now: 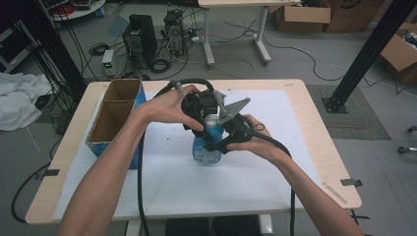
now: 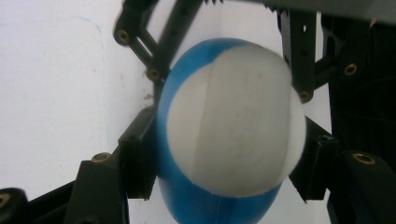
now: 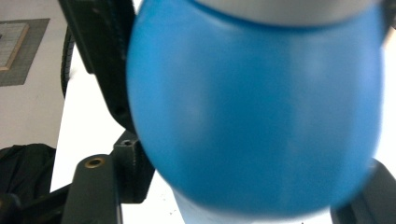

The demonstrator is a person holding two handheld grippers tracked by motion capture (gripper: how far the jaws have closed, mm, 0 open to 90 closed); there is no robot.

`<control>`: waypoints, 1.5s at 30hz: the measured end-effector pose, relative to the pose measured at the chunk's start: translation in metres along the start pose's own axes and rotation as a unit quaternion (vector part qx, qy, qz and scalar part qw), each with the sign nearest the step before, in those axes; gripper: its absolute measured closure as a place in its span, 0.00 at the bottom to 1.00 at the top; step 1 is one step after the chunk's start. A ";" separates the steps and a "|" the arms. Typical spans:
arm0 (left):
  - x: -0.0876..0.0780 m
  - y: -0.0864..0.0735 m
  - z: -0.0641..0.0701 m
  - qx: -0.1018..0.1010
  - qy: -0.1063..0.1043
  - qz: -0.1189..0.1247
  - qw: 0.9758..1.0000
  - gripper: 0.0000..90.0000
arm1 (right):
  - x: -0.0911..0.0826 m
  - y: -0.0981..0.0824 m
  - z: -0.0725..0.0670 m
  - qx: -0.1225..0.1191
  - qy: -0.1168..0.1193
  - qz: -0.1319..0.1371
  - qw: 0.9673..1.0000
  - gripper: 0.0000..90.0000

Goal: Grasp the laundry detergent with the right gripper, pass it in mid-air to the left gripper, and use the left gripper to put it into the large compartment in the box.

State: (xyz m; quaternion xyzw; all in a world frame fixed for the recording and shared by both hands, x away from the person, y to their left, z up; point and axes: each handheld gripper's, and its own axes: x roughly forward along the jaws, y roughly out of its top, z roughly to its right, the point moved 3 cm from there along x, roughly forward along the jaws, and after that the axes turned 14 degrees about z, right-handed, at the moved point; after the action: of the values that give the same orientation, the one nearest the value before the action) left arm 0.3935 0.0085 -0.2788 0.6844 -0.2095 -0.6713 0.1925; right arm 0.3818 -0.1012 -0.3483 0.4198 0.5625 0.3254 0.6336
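Note:
A blue bottle (image 1: 206, 150) with a white rounded top stands upright on the white sheet (image 1: 196, 187) at the middle of the table. My left gripper (image 1: 210, 125) comes down on it from above and is shut on its upper part. In the left gripper view the pads (image 2: 137, 161) press both sides of the bottle (image 2: 233, 130). My right gripper (image 1: 219, 141) reaches in from the right. In the right gripper view the blurred blue body (image 3: 257, 107) sits between the right gripper's (image 3: 252, 186) jaws, which stand apart around it.
An open cardboard box (image 1: 115, 115) with blue sides stands at the table's left, close to my left forearm. Black cables trail from both grippers over the sheet. Computer cases and cables lie on the floor beyond the far edge.

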 end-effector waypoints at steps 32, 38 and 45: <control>-0.007 -0.004 0.000 -0.018 0.000 -0.004 1.000 0.42 | -0.042 -0.031 0.017 0.063 -0.050 -0.024 0.996 0.17; -0.013 -0.003 -0.002 -0.039 0.000 -0.005 0.999 0.42 | -0.063 -0.045 0.024 0.080 -0.088 -0.035 0.992 0.17; -0.029 0.001 -0.008 -0.076 0.018 -0.001 0.997 0.42 | -0.077 -0.062 0.028 0.093 -0.116 -0.062 0.987 0.17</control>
State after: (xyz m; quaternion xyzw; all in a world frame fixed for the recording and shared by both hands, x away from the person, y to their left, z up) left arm 0.4011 0.0235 -0.2533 0.6799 -0.1536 -0.6730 0.2475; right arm 0.3940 -0.2008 -0.3704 0.4760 0.5381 0.1809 0.6716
